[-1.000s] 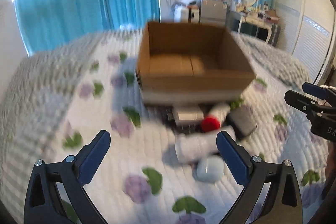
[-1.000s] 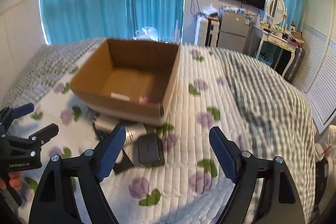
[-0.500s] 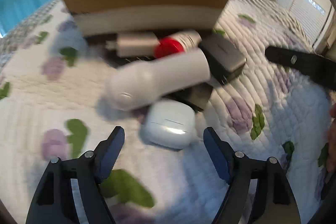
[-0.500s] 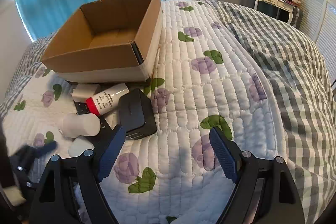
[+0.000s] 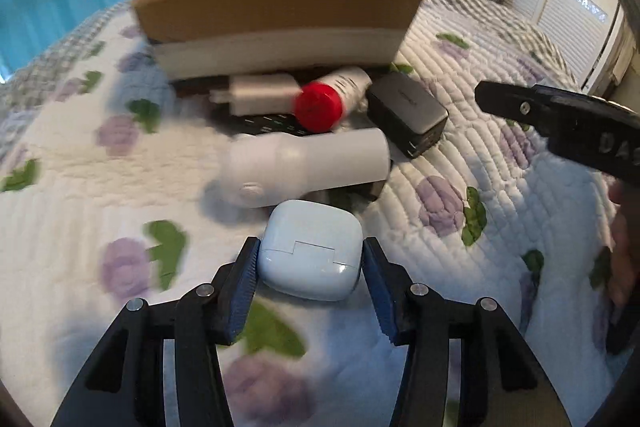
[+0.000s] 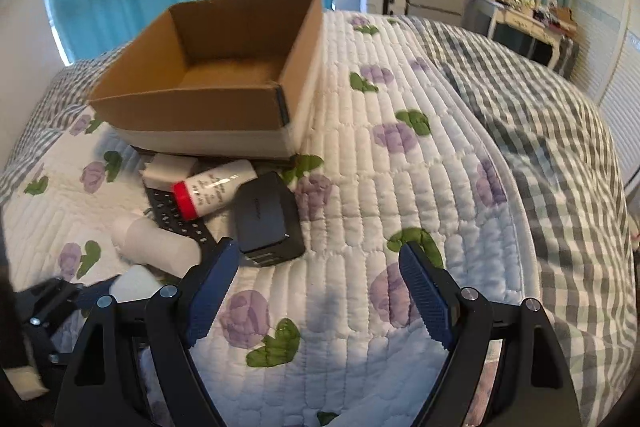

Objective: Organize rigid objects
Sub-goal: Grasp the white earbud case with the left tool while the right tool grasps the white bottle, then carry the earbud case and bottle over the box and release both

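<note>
My left gripper point(image 5: 309, 259) is shut on a pale blue earbud case point(image 5: 310, 247) that rests on the quilt; the case also shows in the right wrist view point(image 6: 134, 283). Behind it lie a white cylinder point(image 5: 308, 167), a red-capped tube point(image 5: 332, 99), a white charger point(image 5: 260, 93), a black adapter block point(image 5: 408, 113) and a black remote point(image 5: 268, 125), all in front of an open cardboard box point(image 5: 276, 7). My right gripper point(image 6: 318, 267) is open and empty over the quilt, just right of the black adapter block point(image 6: 266, 219).
The bed has a floral white quilt point(image 6: 380, 187) and a grey checked blanket point(image 6: 560, 147) to the right. The cardboard box point(image 6: 224, 75) appears empty. Curtains, a TV and a dresser stand beyond the bed.
My left gripper has moved down to the pile and closed its fingers on the earbud case. My right gripper has come lower and nearer to the black adapter block.
</note>
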Demonstrator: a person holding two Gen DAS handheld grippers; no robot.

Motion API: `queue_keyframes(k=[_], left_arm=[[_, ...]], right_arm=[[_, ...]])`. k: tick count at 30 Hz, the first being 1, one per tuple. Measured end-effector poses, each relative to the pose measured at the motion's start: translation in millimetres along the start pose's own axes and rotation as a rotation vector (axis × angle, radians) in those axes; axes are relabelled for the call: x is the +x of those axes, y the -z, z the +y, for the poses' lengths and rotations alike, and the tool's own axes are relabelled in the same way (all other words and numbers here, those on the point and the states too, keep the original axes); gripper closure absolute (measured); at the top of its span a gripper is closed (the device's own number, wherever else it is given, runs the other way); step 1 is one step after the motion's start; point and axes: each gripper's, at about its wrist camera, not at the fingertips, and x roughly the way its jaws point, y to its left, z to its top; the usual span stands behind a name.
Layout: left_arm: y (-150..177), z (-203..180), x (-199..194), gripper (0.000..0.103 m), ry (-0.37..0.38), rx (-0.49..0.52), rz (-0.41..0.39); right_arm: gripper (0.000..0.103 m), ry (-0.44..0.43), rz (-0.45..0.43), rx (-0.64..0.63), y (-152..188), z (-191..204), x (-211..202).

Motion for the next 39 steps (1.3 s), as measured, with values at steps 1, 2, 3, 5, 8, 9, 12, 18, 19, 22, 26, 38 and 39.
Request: queue_keyframes(k=[1,2,3,5,8,9,12,18,19,22,26,38,39], left_arm=[[1.0,5.9,-7.8,0.051,-0.003,-0.006,-0.014],[2.6,10.0,-19.1,0.051,-0.009,-0.021,-0.036],[0.4,15.6,-24.0,0.051,-0.019,-0.037,-0.046],[-6.1,32.0,-32.3,0.051,-0.065,-0.073,-0.064],[-11.6,48.6,-38.7,0.051,-0.126,-0.078,-0.087],[-13.0,53.9,-39.4,0.051,-0.122,-0.085,-0.086],[-19.7,71.8,-35.5,0.051,-0.109,-0.125,-0.081],[-18.7,89.5,-24.2,0.051,-0.113,-0.163,-0.067],[-18.4,91.5,-23.2,0.051,-0.104,-0.169,-0.066],[-18.1,95.1,-24.6,0.051,-0.079,-0.182,-0.074],[-17.3,94.8,-27.8,0.051,-0.074,-0.188,-0.076],[-17.7,72.9,-53.4,0.051,-0.044,-0.151,-0.102],[-19.7,69.9,-57.9,0.051,-0.045,-0.143,-0.113]], right_arm=[[0.021,-0.011,-0.009,-0.02,-0.6,4.1,-3.3],[0.021,-0.026,-0.017,-0.042,-1.5,8.9,-6.2],[0.021,-0.037,-0.022,-0.063,-1.8,13.2,-7.9],[0.021,-0.07,-0.006,-0.126,-4.5,27.2,-7.6],[0.021,-0.135,0.047,-0.27,-5.3,58.7,1.2],[0.021,-0.151,0.057,-0.324,-3.7,71.9,5.2],[0.021,-0.208,0.095,-0.438,-1.9,103.3,21.1],[0.029,-0.208,0.138,-0.529,-3.7,139.0,56.7],[0.031,-0.219,0.146,-0.524,-2.2,141.4,60.7],[0.04,-0.23,0.168,-0.51,4.0,147.7,72.8],[0.054,-0.242,0.14,-0.492,6.9,150.0,68.8],[0.06,-0.247,0.008,-0.357,10.9,132.0,-5.3],[0.06,-0.243,-0.009,-0.352,8.6,130.0,-12.5]])
